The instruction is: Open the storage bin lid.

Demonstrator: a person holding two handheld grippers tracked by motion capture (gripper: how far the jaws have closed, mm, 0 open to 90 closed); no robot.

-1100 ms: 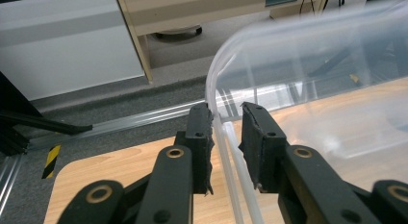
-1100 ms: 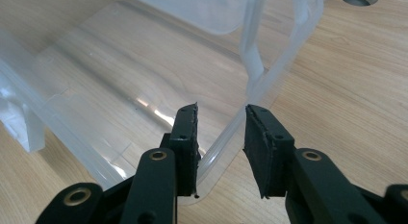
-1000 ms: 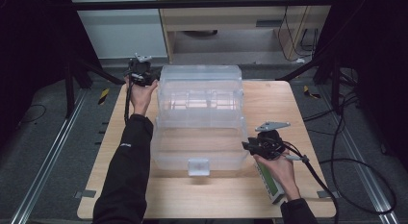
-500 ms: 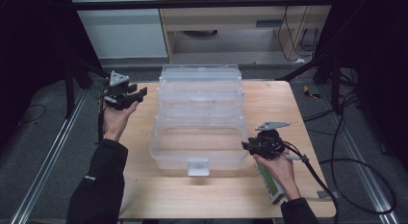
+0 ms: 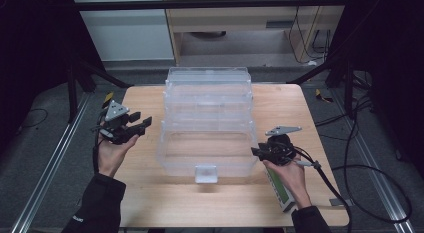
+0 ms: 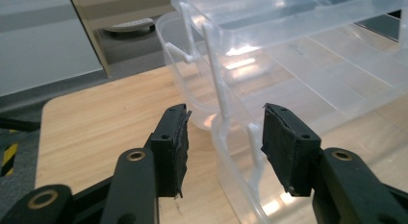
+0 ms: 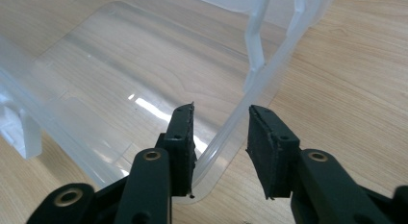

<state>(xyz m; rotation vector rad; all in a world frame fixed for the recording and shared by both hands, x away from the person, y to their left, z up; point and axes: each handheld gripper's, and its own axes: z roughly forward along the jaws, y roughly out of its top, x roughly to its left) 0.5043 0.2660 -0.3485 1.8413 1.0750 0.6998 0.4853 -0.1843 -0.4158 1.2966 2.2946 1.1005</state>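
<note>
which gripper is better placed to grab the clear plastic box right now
Probably the right gripper: its open jaws straddle the clear box rim. The left gripper hangs open beside the box, apart from it.

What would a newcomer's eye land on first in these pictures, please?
Most likely the clear plastic box with its raised lid, in the middle of the wooden table. Next, the left gripper open beside its left wall, and the right gripper open around its right rim.
</note>
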